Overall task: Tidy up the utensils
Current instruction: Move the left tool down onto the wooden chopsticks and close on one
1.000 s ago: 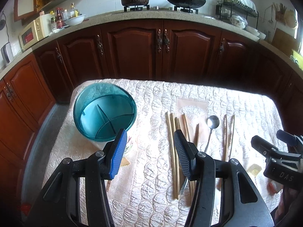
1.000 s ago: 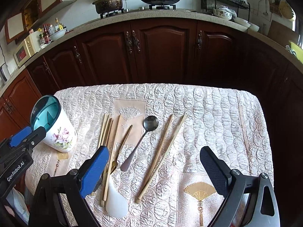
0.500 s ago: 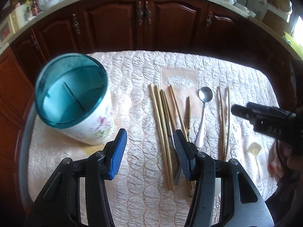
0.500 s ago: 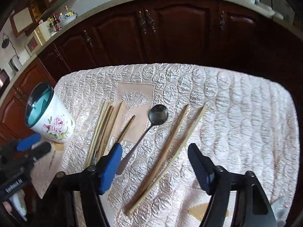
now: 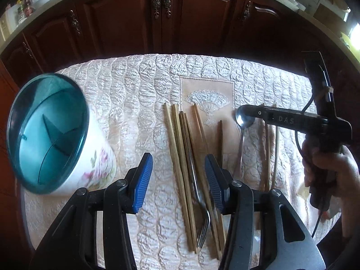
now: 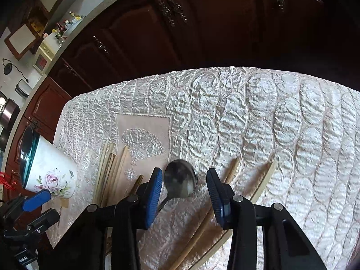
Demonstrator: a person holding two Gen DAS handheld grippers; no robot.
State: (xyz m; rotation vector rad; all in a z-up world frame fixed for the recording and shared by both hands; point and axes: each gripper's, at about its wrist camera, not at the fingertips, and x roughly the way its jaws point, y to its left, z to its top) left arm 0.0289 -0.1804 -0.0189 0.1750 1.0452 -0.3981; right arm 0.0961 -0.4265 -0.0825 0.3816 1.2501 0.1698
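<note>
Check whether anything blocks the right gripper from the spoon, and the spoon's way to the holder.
Nothing visible blocks the right gripper: its closing jaws straddle the spoon bowl without touching it. Toward the holder, chopsticks and a fork lie flat on the cloth between, passable by lifting over.

Daylight glares off my quilted tablecloth (image 6: 258,117); the cabinets (image 5: 191,15) behind sit dim. Both fisheye views bend and darken at their corners, slightly motion-blurred.
</note>
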